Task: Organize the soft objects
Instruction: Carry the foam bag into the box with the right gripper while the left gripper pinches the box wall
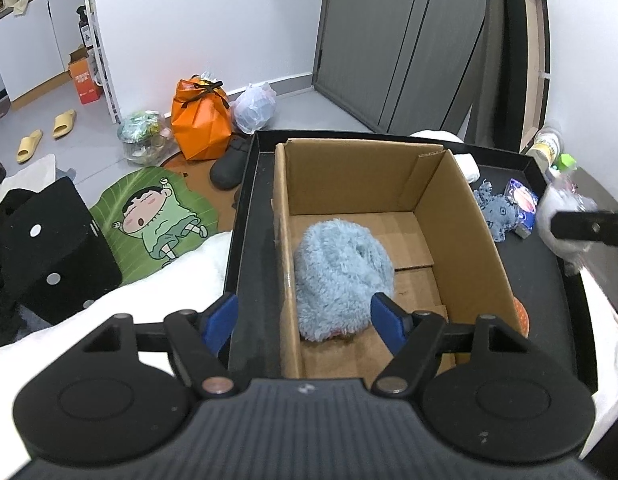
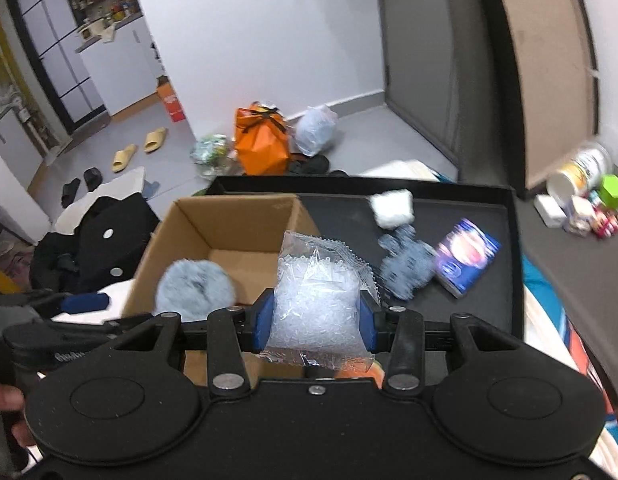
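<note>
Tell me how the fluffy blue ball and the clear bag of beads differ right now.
The fluffy blue ball lies loose inside the cardboard box; the clear bag of beads is pinched in the right claw, not set down. The ball is opaque, shaggy and round; the bag is see-through, crinkly and flat-edged. The open left claw holds nothing. Both look soft and squashable.

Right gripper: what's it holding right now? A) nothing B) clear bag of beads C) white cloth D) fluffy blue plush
B: the right gripper is shut on the clear bag of beads, pinched between its blue pads; the fluffy blue plush already lies in the cardboard box.
</note>
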The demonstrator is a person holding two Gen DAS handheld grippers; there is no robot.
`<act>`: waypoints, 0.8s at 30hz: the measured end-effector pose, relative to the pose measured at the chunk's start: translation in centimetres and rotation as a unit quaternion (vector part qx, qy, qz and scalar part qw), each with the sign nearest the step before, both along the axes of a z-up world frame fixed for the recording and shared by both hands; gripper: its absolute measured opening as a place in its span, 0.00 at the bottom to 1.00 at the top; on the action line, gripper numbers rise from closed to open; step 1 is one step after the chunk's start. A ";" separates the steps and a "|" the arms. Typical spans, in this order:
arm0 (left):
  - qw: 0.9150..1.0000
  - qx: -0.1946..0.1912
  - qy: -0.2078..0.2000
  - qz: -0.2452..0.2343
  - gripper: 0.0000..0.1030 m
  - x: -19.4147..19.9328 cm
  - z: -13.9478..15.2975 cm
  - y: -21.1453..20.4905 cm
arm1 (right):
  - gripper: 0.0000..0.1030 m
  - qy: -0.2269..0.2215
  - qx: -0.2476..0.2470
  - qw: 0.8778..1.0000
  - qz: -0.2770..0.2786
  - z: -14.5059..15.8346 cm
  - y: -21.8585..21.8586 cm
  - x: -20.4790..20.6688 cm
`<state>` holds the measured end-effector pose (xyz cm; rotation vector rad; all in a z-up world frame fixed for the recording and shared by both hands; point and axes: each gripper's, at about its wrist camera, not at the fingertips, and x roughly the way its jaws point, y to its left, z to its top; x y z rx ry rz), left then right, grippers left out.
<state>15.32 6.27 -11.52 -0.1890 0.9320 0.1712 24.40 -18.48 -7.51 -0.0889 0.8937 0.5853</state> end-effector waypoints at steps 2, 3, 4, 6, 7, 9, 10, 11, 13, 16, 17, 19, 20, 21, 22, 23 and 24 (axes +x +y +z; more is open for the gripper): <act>1.000 -0.005 -0.003 0.001 0.60 -0.1 -0.2 0.2 | 0.41 -0.005 0.001 1.000 0.010 0.3 1.0 0.1; 1.000 -0.008 -0.003 0.002 0.58 -0.2 -0.3 0.4 | 0.41 -0.008 0.000 1.000 0.014 0.4 1.6 0.1; 1.000 -0.011 -0.003 0.004 0.51 -0.2 -0.3 0.5 | 0.41 -0.011 0.000 1.000 0.020 0.5 2.1 0.1; 1.000 -0.019 0.000 0.007 0.41 -0.3 -0.6 0.9 | 0.41 -0.013 -0.002 1.000 0.028 0.5 3.1 0.2; 1.000 -0.025 0.000 0.008 0.36 -0.3 -0.8 1.2 | 0.41 -0.013 -0.002 0.999 0.031 0.5 3.5 0.3; 1.000 -0.028 0.001 0.009 0.31 -0.4 -1.0 1.5 | 0.41 -0.012 -0.003 0.999 0.038 0.3 4.5 0.4; 1.000 -0.028 0.001 0.010 0.29 -0.5 -1.1 1.6 | 0.41 -0.013 -0.005 0.999 0.042 0.2 5.0 0.4; 1.000 -0.029 0.002 0.011 0.28 -0.5 -1.2 1.8 | 0.41 -0.013 -0.005 0.999 0.046 0.2 5.5 0.4; 0.999 -0.034 0.004 0.010 0.26 -0.5 -1.4 2.1 | 0.41 -0.016 -0.008 0.998 0.054 0.0 6.5 0.5; 0.999 -0.043 0.004 0.010 0.23 -0.7 -1.7 2.5 | 0.41 -0.017 -0.011 0.998 0.065 -0.1 7.7 0.6; 0.999 -0.046 0.003 0.009 0.21 -0.7 -1.7 2.6 | 0.41 -0.018 -0.013 0.997 0.069 -0.2 8.1 0.6; 0.999 -0.048 0.001 0.009 0.16 -0.6 -1.7 2.7 | 0.41 -0.020 -0.018 0.997 0.075 -0.3 8.9 0.6; 0.999 -0.050 -0.001 0.010 0.12 -0.6 -1.8 2.7 | 0.41 -0.024 -0.021 0.996 0.078 -0.3 9.3 0.6; 0.999 -0.053 -0.002 0.012 0.10 -0.6 -1.7 2.8 | 0.41 -0.027 -0.023 0.996 0.082 -0.3 9.6 0.6; 0.998 -0.055 -0.004 0.015 0.09 -0.6 -1.7 2.9 | 0.41 -0.028 -0.024 0.996 0.086 -0.3 9.9 0.6; 0.998 -0.054 -0.005 0.017 0.09 -0.6 -1.7 2.9 | 0.41 -0.027 -0.024 0.995 0.088 -0.3 10.2 0.6; 0.998 -0.053 -0.006 0.019 0.09 -0.6 -1.6 3.1 | 0.41 -0.027 -0.024 0.995 0.091 -0.3 10.5 0.7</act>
